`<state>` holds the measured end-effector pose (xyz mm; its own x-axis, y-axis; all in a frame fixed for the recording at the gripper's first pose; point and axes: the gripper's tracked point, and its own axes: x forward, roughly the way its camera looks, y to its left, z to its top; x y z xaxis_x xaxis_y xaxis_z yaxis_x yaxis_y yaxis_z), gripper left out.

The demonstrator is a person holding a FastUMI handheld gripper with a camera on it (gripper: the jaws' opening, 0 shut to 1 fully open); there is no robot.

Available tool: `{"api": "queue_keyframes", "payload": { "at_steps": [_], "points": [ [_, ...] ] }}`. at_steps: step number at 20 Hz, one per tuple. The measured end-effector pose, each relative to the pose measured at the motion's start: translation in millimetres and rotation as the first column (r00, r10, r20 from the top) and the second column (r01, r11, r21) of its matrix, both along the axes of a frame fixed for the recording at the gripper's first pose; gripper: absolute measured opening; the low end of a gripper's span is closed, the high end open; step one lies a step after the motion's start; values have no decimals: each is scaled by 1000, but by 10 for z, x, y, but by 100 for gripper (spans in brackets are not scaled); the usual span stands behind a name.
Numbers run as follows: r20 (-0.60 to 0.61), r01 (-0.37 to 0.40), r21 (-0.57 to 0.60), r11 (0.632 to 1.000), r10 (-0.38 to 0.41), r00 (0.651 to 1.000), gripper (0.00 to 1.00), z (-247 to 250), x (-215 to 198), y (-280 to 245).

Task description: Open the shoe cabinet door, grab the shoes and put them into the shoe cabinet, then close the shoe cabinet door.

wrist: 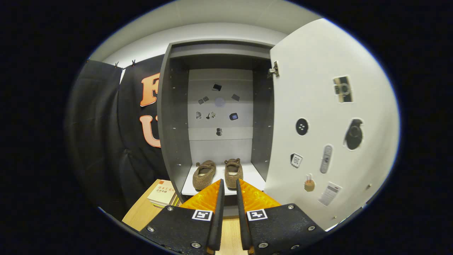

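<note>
The shoe cabinet (173, 117) stands straight ahead with its white door (318, 106) swung open to the right. Two brown fuzzy shoes sit side by side on the cabinet's white bottom shelf (256, 177): the left shoe (204, 174) and the right shoe (233, 172), toes pointing toward me. My gripper (229, 182) is just in front of the shelf edge, its fingertips close together with a narrow gap and nothing between them. The tips point at the right shoe's toe without touching it.
Stickers dot the inside of the door and the cabinet's back panel (219, 106). A stack of books (163, 194) lies on the wooden floor (141, 212) left of the cabinet. Black cloth hangs to the left.
</note>
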<state>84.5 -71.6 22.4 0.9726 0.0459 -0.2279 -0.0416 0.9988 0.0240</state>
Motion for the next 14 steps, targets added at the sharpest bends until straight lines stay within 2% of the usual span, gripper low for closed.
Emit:
{"api": "queue_keyframes", "payload": {
  "at_steps": [6,14],
  "points": [
    [23,119,-12,993,-119,993,24,152,-752,-664],
    [14,256,-60,965,-255,967,25,109,-1298,-1550]
  ]
}}
